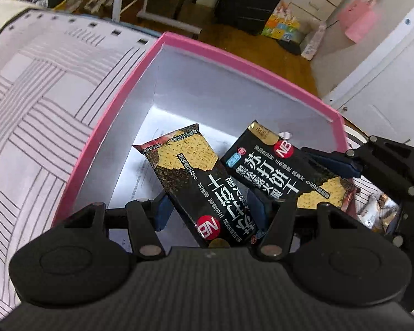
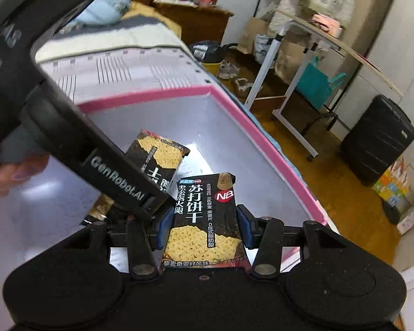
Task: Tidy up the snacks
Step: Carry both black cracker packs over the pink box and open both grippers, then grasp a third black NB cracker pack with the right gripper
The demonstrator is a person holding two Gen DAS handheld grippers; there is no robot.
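Two black cracker packets [image 1: 196, 176] [image 2: 204, 215], one pink-rimmed box [image 1: 102, 127]

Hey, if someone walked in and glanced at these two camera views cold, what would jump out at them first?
Two black cracker packets stand out: one clamped in the left gripper, the left packet, and one in the right gripper, the right packet. Both hang over the big pink-rimmed box with its pale grey inside. Behind it, a dark suitcase stands on the wooden floor.
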